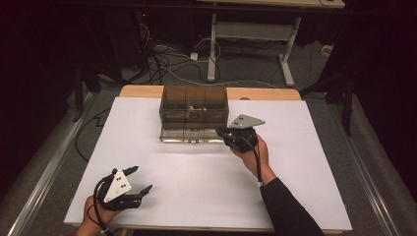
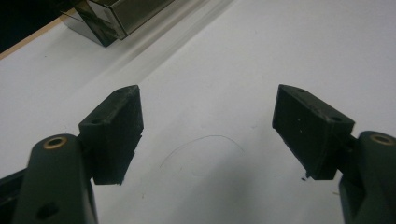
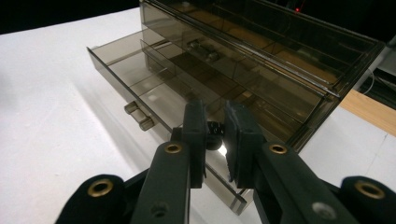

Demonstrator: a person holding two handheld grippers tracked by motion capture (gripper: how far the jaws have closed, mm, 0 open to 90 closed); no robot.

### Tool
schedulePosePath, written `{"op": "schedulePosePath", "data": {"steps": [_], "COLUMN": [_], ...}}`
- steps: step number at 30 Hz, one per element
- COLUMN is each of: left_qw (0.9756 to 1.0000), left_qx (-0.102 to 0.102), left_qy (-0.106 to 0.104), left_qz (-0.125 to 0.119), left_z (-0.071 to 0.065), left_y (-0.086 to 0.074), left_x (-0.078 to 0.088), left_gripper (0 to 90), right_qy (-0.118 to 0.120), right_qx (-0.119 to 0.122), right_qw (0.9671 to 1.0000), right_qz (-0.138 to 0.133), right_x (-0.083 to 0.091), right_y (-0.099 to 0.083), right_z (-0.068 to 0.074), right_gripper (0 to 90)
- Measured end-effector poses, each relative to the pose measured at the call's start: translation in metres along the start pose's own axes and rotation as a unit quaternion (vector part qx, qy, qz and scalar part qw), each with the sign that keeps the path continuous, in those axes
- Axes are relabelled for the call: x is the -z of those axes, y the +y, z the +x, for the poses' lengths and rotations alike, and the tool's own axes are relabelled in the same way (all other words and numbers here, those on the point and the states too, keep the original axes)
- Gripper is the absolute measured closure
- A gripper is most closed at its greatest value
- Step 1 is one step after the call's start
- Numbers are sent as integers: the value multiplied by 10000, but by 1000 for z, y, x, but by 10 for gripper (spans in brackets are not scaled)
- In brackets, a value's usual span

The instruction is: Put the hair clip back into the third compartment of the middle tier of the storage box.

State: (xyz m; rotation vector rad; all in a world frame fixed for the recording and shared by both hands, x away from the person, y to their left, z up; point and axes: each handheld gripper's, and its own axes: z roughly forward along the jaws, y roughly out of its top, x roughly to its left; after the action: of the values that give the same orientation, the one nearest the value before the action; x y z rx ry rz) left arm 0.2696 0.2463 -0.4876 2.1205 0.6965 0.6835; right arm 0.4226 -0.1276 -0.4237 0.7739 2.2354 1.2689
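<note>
I'm pinching a small dark knob point(image 3: 214, 132) with my right gripper point(image 3: 215, 140) over the smoky plastic drawer box point(image 1: 193, 105); left gripper point(image 2: 208, 128) is hanging spread above white paper point(image 1: 196, 177).

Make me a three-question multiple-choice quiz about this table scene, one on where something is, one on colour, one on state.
1. Where is the drawer organizer?
A. near left corner
B. far middle of the table
C. on the floor

2. What colour is the organizer?
A. smoky brown, see-through
B. bright red
C. solid white

3. How is the bottom drawer?
A. removed
B. fully shut
C. pulled out

Answers:
1 B, it sits at the far edge, centred.
2 A, its tinted walls show the dividers inside.
3 C, the drawer juts forward by the right gripper, while the left gripper hangs open over bare table.
</note>
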Motion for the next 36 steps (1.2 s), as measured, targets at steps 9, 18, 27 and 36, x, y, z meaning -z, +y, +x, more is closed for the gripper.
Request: {"op": "schedulePosePath", "data": {"steps": [9, 18, 27, 36], "left_qw": [10000, 10000, 10000, 10000], "left_qx": [-19, -26, -18, -17], "left_qy": [-33, -45, -39, -36], "left_qz": [10, 20, 40, 42], "left_z": [0, 0, 0, 0], "left_y": [0, -1, -1, -1], "left_x": [-1, -1, -1, -1], "left_gripper": [234, 234, 234, 233], "right_qy": [-26, -92, -185, -343], "right_qx": [-37, -22, -81, -138], "right_qw": [9999, 9997, 9993, 9989], "right_qz": [116, 217, 303, 289], "right_x": [-14, -23, -27, -28], "right_y": [0, -2, -5, -5], "right_z": [-1, -2, -5, -4], "right_gripper": [795, 795, 795, 704]}}
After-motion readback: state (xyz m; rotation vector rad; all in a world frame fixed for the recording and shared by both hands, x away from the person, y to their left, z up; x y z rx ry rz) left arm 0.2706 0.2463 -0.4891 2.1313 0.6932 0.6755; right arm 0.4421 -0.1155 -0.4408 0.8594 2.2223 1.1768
